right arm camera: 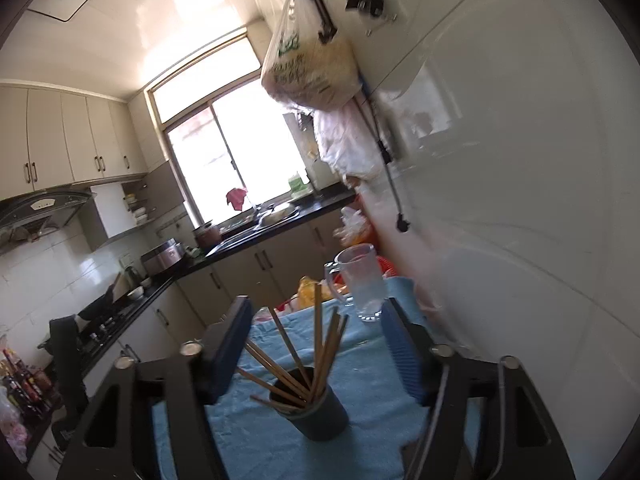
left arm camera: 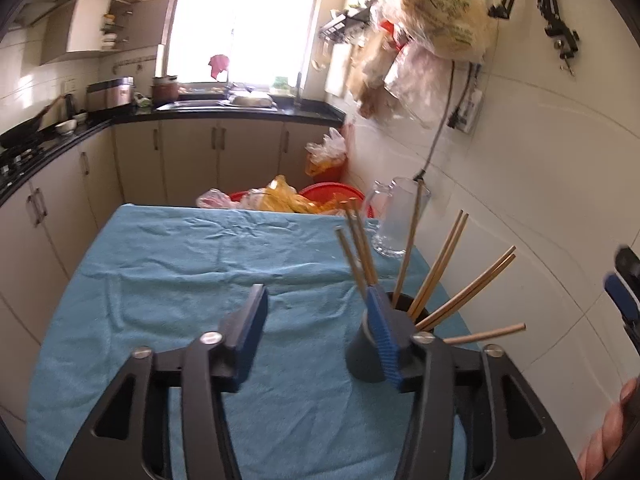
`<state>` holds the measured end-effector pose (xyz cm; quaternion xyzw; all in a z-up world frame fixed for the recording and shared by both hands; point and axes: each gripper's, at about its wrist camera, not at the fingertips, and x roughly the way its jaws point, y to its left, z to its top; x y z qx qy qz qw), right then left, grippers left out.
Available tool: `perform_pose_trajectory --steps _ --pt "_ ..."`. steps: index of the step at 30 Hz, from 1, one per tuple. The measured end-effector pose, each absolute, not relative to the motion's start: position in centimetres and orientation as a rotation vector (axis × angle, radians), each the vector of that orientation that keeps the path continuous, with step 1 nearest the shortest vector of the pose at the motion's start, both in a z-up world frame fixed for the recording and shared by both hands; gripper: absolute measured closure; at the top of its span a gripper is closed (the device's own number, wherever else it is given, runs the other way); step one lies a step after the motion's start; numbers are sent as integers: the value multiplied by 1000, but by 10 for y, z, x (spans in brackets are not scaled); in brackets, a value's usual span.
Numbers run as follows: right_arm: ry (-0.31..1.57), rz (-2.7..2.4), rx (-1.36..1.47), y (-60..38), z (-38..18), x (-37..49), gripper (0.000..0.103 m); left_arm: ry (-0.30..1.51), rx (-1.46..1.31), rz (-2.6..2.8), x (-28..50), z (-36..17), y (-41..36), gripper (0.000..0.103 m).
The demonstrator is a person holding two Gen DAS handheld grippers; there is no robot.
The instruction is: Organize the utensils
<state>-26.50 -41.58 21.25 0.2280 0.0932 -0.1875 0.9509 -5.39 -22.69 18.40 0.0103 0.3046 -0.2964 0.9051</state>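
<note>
A dark round cup stands on the blue cloth near the wall, with several wooden chopsticks fanned out of it. My left gripper is open with nothing between its fingers; its right finger sits in front of the cup's left side. In the right wrist view the cup and chopsticks lie low between the fingers of my right gripper, which is open wide, its pads apart from them. Its blue pad and a person's hand show at the far right.
A clear glass mug stands on the cloth's far right corner, close behind the cup, also visible as the mug. Red basins with plastic bags sit past the table's far edge. The white wall runs along the right.
</note>
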Motion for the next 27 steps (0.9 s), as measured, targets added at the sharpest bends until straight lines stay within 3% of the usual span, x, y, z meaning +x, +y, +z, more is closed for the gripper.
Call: perform_pose_trajectory --steps 2,11,27 --pt "193 -404 460 -403 211 -281 19 611 13 -582 -66 185 -212 36" --pt "272 -452 427 -352 185 -322 13 559 48 -472 -127 175 -159 21" --pt "273 -503 354 -264 143 -369 7 533 161 -376 -201 147 -104 14"
